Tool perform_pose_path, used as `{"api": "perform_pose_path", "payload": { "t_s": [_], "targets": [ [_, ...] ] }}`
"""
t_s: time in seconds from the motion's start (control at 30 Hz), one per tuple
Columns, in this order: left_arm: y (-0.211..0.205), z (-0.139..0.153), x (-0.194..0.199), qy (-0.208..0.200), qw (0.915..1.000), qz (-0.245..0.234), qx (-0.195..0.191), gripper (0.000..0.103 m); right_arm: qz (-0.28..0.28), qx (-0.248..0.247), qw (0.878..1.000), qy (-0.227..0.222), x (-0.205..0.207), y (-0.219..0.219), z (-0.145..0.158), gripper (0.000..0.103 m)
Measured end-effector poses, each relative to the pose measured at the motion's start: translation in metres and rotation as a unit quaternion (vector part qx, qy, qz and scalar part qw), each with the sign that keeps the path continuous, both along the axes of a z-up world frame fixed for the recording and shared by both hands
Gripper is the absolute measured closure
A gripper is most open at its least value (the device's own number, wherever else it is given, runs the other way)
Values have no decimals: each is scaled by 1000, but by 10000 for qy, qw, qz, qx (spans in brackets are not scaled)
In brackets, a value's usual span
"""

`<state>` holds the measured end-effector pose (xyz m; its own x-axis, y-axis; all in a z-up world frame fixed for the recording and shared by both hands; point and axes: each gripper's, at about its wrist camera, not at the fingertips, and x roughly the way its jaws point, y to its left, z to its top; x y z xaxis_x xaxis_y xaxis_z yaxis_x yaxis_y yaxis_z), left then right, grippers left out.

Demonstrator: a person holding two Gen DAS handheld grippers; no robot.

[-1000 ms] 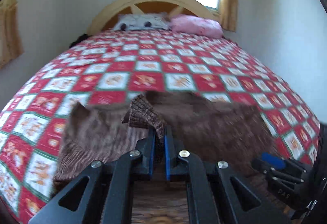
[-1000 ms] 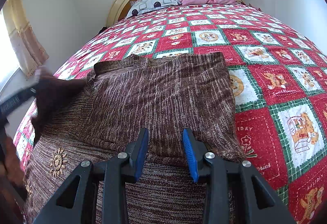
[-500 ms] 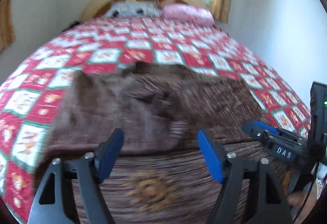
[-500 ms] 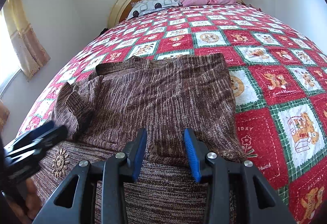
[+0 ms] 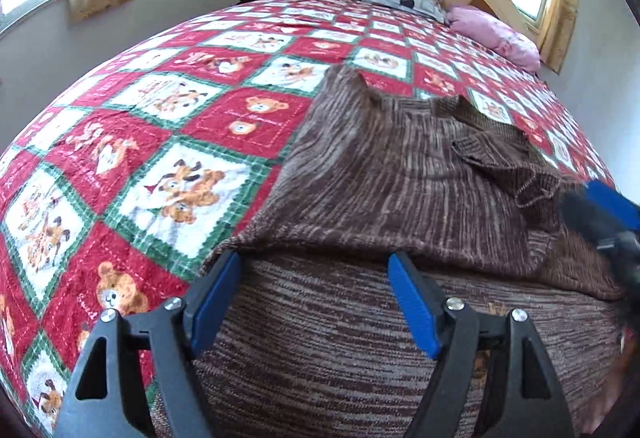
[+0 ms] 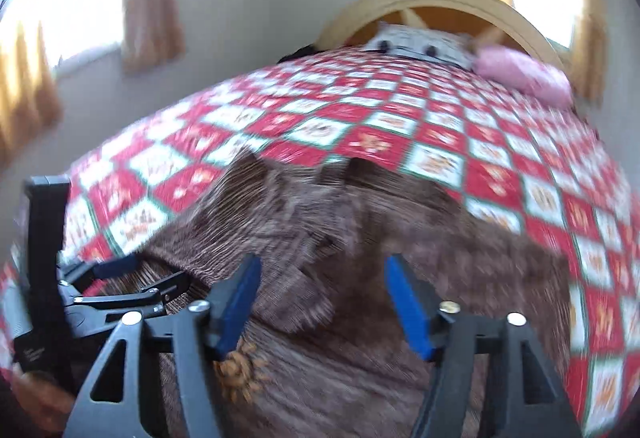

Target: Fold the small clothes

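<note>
Left gripper (image 5: 314, 292) and right gripper (image 6: 322, 302) both spread wide, empty, over brown sweater (image 5: 400, 174) on bed (image 5: 168, 106).

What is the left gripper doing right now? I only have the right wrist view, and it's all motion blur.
Observer: The left gripper is open, its jaws wide apart with nothing between them.
Operator: Where is it over the sweater?
Observer: It hangs above the brown sweater near the sweater's left edge, close to the red quilt.
Operator: Is the sleeve lying on top?
Observer: Yes, a ribbed cuff lies across the sweater's upper part, a little rumpled.
</note>
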<state>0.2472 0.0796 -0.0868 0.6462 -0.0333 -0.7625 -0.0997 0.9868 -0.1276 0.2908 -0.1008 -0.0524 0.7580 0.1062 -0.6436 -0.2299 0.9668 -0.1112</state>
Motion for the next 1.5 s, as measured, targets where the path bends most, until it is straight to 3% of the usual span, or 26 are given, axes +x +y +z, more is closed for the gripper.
{"api": "perform_pose_path", "payload": {
  "t_s": [0.1,0.17,0.23,0.3,0.33,0.47,0.6,0.67,0.7,0.77,0.83,1.03,1.17,1.3,1.37,1.4,1.5],
  "targets": [
    [15,0,-3,-64,9993,220,-297,24,-212,-752,9968,172,20,13,-25,34],
    [20,-2,-4,-96,9989,199,-421,24,-582,-763,9950,284,27,-4,-33,34],
    [20,-2,-5,-91,9990,188,-405,23,-1250,-139,9910,463,27,-45,-34,34],
    [17,-3,-4,-71,9992,134,-362,20,-1876,872,9756,728,21,-98,-38,34],
    [14,-3,-3,-54,9994,109,-316,18,-2080,1107,9690,741,15,-114,-38,34],
    [9,-3,-1,-8,9998,8,-221,10,-2603,1296,9561,367,-9,-141,-23,35],
    [10,-4,0,-20,9997,-22,-263,8,-2085,1309,9692,5,-8,-120,-2,35],
    [11,-4,0,-36,9996,-22,-291,8,-1586,948,9828,-5,6,-94,3,46],
    [12,-4,0,-52,9995,-19,-322,8,-1347,674,9886,88,17,-79,-1,59],
    [12,-4,-1,-66,9994,-13,-345,8,-1181,578,9908,323,30,-66,-12,72],
    [12,-4,-1,-75,9994,-3,-339,8,-1264,587,9871,787,51,-62,-38,72],
    [10,-5,-2,-90,9996,37,-283,8,-1365,633,9862,685,49,-64,-37,72],
    [12,-4,-2,-124,9992,49,-384,8,-1189,968,9872,449,13,-63,-16,72],
    [12,-5,-2,-116,9993,55,-359,8,-1029,702,9873,988,-5,-56,-37,72],
    [11,-5,-1,-98,9994,50,-324,8,-990,760,9882,888,-21,-61,-37,68],
    [12,-5,-2,-97,9994,37,-342,8,-1082,753,9856,1060,-28,-66,-36,68],
    [17,-5,-4,-151,9980,-111,-609,3,-1174,1192,9814,946,-67,-85,-22,68]
  ]
}}
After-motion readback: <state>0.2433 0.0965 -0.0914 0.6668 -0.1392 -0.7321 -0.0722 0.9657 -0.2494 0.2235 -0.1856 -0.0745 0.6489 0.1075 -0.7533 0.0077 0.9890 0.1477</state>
